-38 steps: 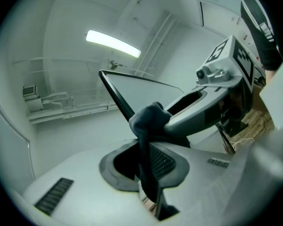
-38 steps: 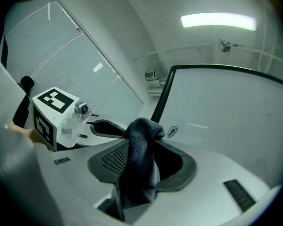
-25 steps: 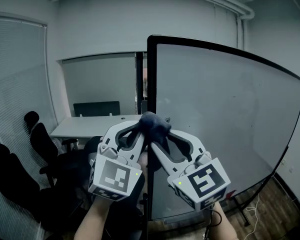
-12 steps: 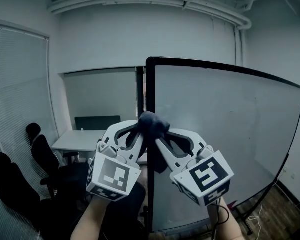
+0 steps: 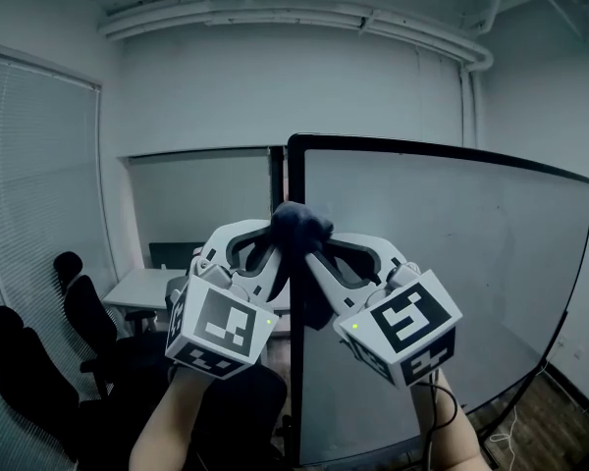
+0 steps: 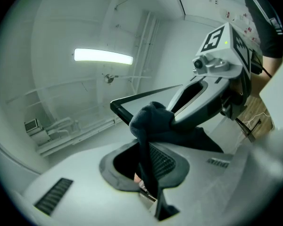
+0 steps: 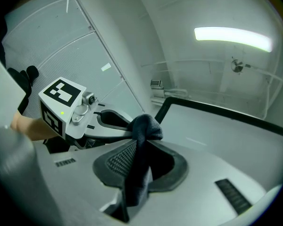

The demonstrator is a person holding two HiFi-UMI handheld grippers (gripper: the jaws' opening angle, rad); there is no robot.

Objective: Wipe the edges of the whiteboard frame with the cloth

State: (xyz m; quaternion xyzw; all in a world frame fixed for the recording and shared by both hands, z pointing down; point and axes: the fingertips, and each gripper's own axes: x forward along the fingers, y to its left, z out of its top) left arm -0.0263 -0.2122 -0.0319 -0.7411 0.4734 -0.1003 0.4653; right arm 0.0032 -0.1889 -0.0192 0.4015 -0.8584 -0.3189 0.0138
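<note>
Head view: the left gripper (image 5: 267, 249) and the right gripper (image 5: 326, 255) met at centre frame, tips together on one dark cloth (image 5: 300, 226); the cloth sat bunched over the left upright of the whiteboard frame (image 5: 294, 381), a little below the frame's upper left corner; whether it pressed on the upright could not be told from this view.

Only the head view showed the board's white surface (image 5: 452, 263) filling the right half, the window blinds (image 5: 39, 194) along the left edge, the black office chairs (image 5: 79, 297) at lower left and a pale desk (image 5: 147, 285) behind them; the person's forearms entered at the bottom edge.

Left gripper view: the jaws stood narrowly apart, pads clamped on a fold of the cloth, its tail hanging down through the throat at lower centre; the frame's black corner appeared just behind the bunch; the right gripper's marker cube showed at upper right.

Right gripper view: the jaws had just been closing and gripped the cloth between the pads; the left gripper's cube lay at the left.

Only the two gripper views showed the ceiling strip light (image 6: 104, 56); upper left in one, upper right in the other.
</note>
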